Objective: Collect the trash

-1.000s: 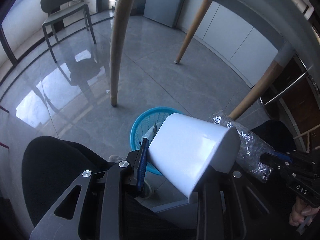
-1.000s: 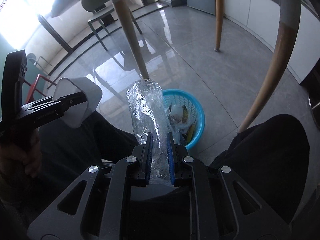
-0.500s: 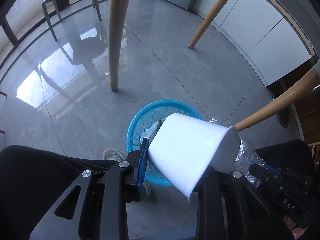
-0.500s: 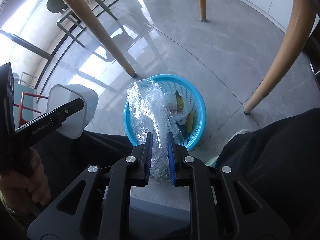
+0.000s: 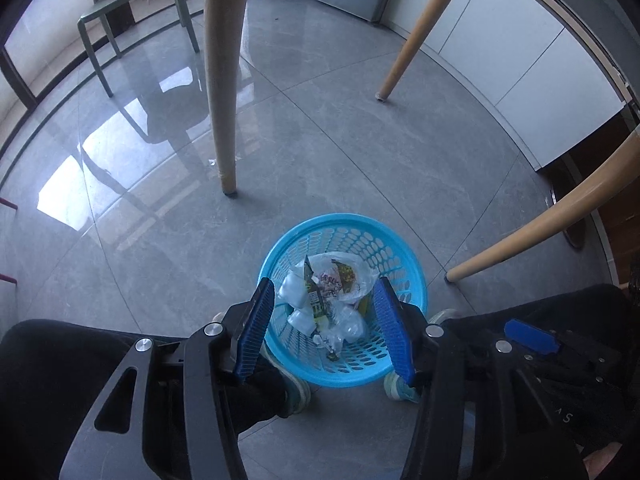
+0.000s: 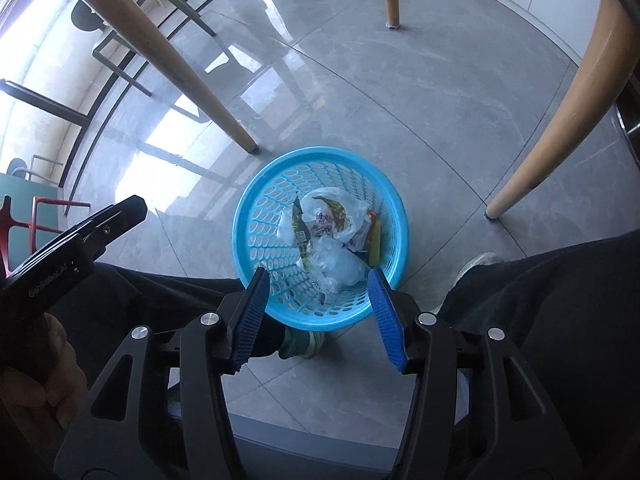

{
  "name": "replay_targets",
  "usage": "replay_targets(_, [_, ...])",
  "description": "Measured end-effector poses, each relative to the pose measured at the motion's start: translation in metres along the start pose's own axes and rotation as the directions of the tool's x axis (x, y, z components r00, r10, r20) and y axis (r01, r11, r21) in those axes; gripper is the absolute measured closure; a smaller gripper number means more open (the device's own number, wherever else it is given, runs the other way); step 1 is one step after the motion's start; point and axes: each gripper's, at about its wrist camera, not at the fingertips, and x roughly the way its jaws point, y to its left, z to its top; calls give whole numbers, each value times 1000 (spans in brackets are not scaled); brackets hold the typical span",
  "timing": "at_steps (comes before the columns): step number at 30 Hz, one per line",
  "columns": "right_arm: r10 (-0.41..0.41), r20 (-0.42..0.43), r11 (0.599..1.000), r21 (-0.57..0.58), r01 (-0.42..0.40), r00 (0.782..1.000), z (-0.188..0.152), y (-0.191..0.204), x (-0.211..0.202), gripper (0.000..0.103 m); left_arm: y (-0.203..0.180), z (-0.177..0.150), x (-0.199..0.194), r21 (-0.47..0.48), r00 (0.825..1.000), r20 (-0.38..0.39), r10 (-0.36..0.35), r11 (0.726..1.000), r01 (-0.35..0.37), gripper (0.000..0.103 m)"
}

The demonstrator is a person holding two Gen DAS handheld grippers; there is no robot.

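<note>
A blue perforated basket (image 5: 396, 240) stands on the grey floor, also in the right wrist view (image 6: 256, 216). It holds crumpled clear plastic (image 6: 336, 268), snack wrappers (image 5: 336, 280) and other bits. The white cup is not visible in either view. My left gripper (image 5: 324, 328) hangs open and empty above the basket's near rim. My right gripper (image 6: 316, 312) is open and empty above the basket's near edge. The left gripper's body (image 6: 80, 240) shows at the left of the right wrist view.
Wooden table legs (image 5: 224, 80) (image 5: 552, 216) (image 6: 560, 92) stand around the basket. A green chair (image 5: 132, 12) is at the far left. White cabinets (image 5: 520, 60) line the right. The person's dark legs and shoes (image 5: 400, 388) flank the basket.
The left gripper opened and the white cup is gone from it. The right gripper opened and the clear plastic wrap dropped into the basket. Both grippers tilted further down over the basket.
</note>
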Motion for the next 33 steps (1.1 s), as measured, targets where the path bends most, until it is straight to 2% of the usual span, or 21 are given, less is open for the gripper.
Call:
replay_targets(8, [3, 27, 998, -69, -1, 1000, -14, 5, -25, 44, -5, -11, -21, 55, 1000, 25, 12, 998, -14, 51])
replay_targets(10, [1, 34, 996, -84, 2, 999, -18, 5, -32, 42, -5, -14, -30, 55, 1000, 17, -17, 998, 16, 51])
replay_targets(15, [0, 40, 993, -120, 5, 999, -28, 5, -47, 35, -10, -33, -49, 109, 998, 25, -51, 993, 48, 43])
replay_targets(20, [-16, 70, 986, -166, 28, 997, -46, 8, -67, 25, -12, -53, -59, 172, 997, 29, -72, 983, 66, 27])
replay_targets(23, [-9, 92, 985, -173, 25, 996, -54, 6, -78, 14, -9, -57, -62, 169, 996, 34, -78, 983, 71, 19])
replay_targets(26, [-18, 144, 987, -158, 41, 989, -57, 2, -90, 10, -5, -59, -64, 159, 995, 44, -94, 983, 86, 7])
replay_targets(33, [0, 118, 985, -174, 21, 993, -60, 3, -88, 9, -10, -62, -62, 187, 996, 37, -84, 979, 76, 6])
